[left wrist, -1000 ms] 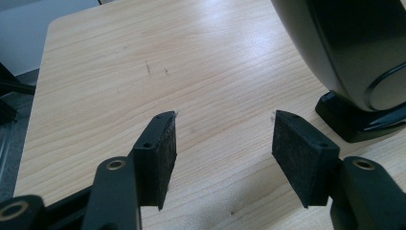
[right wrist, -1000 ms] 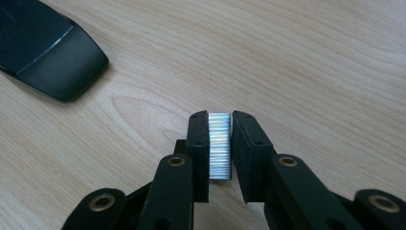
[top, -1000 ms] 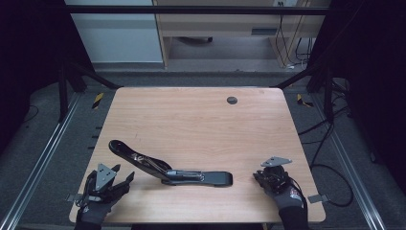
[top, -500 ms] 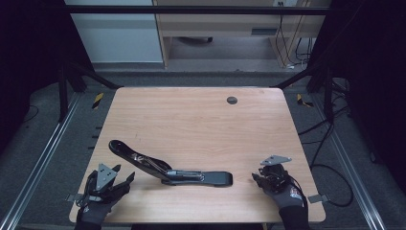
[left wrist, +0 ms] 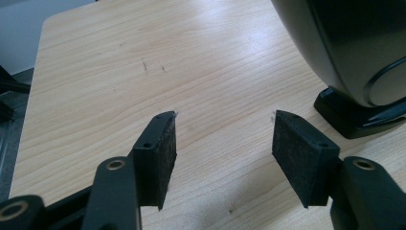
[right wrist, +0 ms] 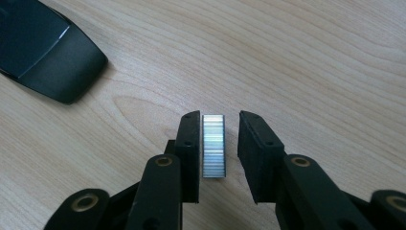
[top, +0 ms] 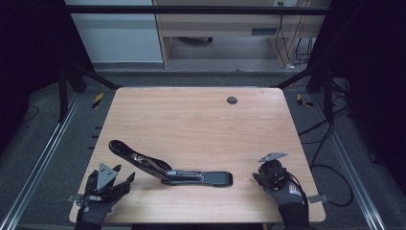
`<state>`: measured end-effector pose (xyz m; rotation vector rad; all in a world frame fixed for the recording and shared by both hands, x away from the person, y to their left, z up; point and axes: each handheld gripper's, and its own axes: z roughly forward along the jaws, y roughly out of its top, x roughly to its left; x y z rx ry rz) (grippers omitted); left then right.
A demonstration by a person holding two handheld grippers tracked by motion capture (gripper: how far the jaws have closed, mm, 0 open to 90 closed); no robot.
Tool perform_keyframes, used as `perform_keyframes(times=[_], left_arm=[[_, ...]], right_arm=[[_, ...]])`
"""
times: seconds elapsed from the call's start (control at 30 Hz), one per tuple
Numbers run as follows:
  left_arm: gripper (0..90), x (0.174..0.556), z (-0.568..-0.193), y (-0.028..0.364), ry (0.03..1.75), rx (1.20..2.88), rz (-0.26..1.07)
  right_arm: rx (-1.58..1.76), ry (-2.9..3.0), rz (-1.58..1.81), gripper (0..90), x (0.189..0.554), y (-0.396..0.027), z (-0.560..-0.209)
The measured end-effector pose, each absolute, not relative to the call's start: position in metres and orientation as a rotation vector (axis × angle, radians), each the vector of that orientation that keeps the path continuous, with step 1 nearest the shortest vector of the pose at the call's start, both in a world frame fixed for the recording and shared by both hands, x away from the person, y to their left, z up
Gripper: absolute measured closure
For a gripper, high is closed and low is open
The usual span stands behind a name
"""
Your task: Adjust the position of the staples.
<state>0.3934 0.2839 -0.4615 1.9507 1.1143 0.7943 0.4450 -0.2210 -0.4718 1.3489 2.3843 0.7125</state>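
The staple strip [right wrist: 212, 145] lies on the bench [top: 201, 124] just right of the opened stapler [top: 167, 168], between the right claw's [right wrist: 218, 132] jaws, which have just been closing: one pad touches, the other stands off (not clamped). Light, slick, brittle; pinch its long flanks gently. Left claw [left wrist: 222, 139] released, empty.

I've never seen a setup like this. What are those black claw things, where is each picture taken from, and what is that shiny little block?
No machine works here: a person in gloves holds a two-jaw tool in each hand, the left tool and the right tool. One picture looks down from above the wooden table. The other two come from small cameras riding on each tool, looking along its black jaws.

On the table lies a black stapler, swung open. The left tool hangs open beside it with nothing between its jaws.

The shiny block is a strip of staples lying between the right tool's jaws. It sits against one pad with a gap at the other, so it is not gripped. Those jaws have just been closing.
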Motion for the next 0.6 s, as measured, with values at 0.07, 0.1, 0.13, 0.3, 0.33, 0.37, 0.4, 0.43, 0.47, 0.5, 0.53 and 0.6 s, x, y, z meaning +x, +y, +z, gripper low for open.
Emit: perform_keyframes(times=[0.07, 0.1, 0.13, 0.3, 0.33, 0.37, 0.4, 0.43, 0.47, 0.5, 0.53, 0.6], left_arm=[[40.7, 0.3935, -0.4615, 0.2839, 1.113, 1.953, 0.795], [40.7, 0.3935, -0.4615, 0.2839, 1.113, 1.954, 0.795], [40.7, 0.3935, -0.4616, 0.2838, 1.113, 1.954, 0.796], [40.7, 0.3938, -0.4618, 0.2838, 1.114, 1.954, 0.793], [40.7, 0.3937, -0.4617, 0.2838, 1.115, 1.957, 0.791], [40.7, 0.3938, -0.4619, 0.2836, 1.116, 1.954, 0.792], [40.7, 0.3938, -0.4619, 0.2836, 1.116, 1.954, 0.792], [40.7, 0.3938, -0.4619, 0.2836, 1.115, 1.954, 0.792], [40.7, 0.3938, -0.4620, 0.2836, 1.115, 1.955, 0.792], [40.6, 0.3939, -0.4620, 0.2835, 1.116, 1.955, 0.791], [40.7, 0.3939, -0.4620, 0.2836, 1.116, 1.956, 0.791], [40.6, 0.3939, -0.4620, 0.2837, 1.115, 1.957, 0.791]], right_arm=[[1.370, 2.381, 0.720, 70.7, 0.4455, -0.2198, -0.4714], [1.365, 2.386, 0.710, 70.8, 0.4459, -0.2193, -0.4719], [1.361, 2.386, 0.702, 70.9, 0.4464, -0.2194, -0.4724], [1.371, 2.397, 0.697, 72.4, 0.4481, -0.2200, -0.4746], [1.370, 2.396, 0.693, 73.0, 0.4483, -0.2202, -0.4747], [1.372, 2.396, 0.694, 73.3, 0.4485, -0.2202, -0.4747], [1.375, 2.397, 0.699, 73.7, 0.4486, -0.2198, -0.4748], [1.378, 2.398, 0.697, 74.0, 0.4488, -0.2194, -0.4749], [1.376, 2.398, 0.693, 74.0, 0.4491, -0.2193, -0.4751], [1.383, 2.397, 0.690, 74.1, 0.4492, -0.2187, -0.4750], [1.371, 2.403, 0.689, 74.2, 0.4500, -0.2192, -0.4756], [1.391, 2.406, 0.692, 74.7, 0.4503, -0.2183, -0.4753]])
